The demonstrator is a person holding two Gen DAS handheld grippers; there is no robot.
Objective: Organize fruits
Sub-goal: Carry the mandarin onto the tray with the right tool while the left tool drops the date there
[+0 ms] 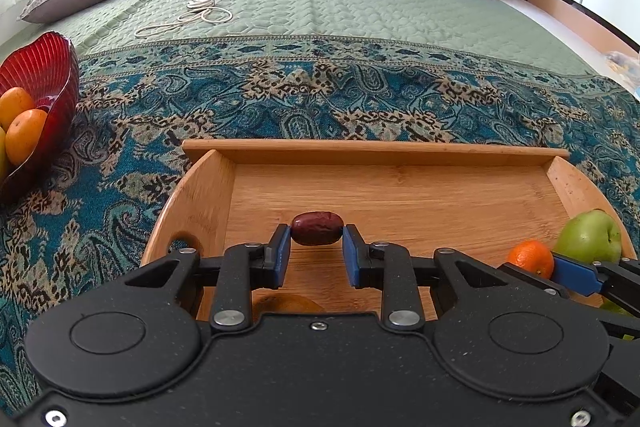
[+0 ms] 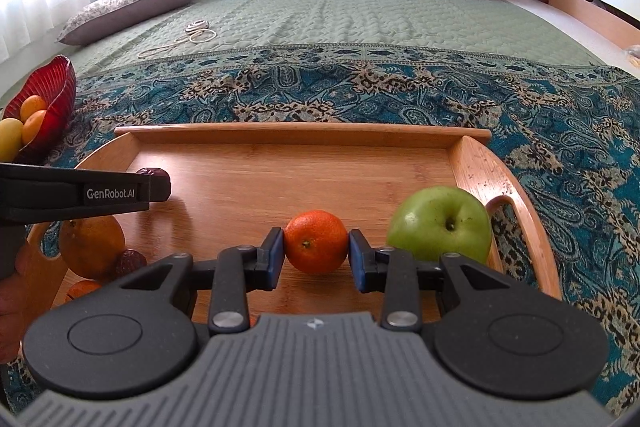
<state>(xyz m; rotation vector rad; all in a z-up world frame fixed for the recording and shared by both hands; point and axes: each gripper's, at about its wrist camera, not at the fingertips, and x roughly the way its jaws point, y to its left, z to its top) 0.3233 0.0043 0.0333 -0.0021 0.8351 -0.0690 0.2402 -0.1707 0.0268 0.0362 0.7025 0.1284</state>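
A wooden tray (image 1: 400, 195) (image 2: 320, 163) lies on the patterned bedspread. My left gripper (image 1: 316, 239) is shut on a dark red date (image 1: 316, 233) just above the tray floor. My right gripper (image 2: 316, 247) is shut on a small mandarin (image 2: 316, 242), also seen from the left wrist as the mandarin (image 1: 531, 258). A green apple (image 2: 440, 225) (image 1: 590, 237) rests in the tray's right corner. In the right wrist view the left gripper's finger (image 2: 120, 191) reaches in from the left, with the date (image 2: 151, 172) at its tip.
A red glass bowl (image 1: 44, 67) (image 2: 52, 87) with oranges (image 1: 25, 137) stands off the tray at the left. An orange fruit (image 2: 92, 247) and another date (image 2: 130, 261) lie at the tray's near left. A cord (image 1: 200, 13), pillow and folded blankets lie farther back.
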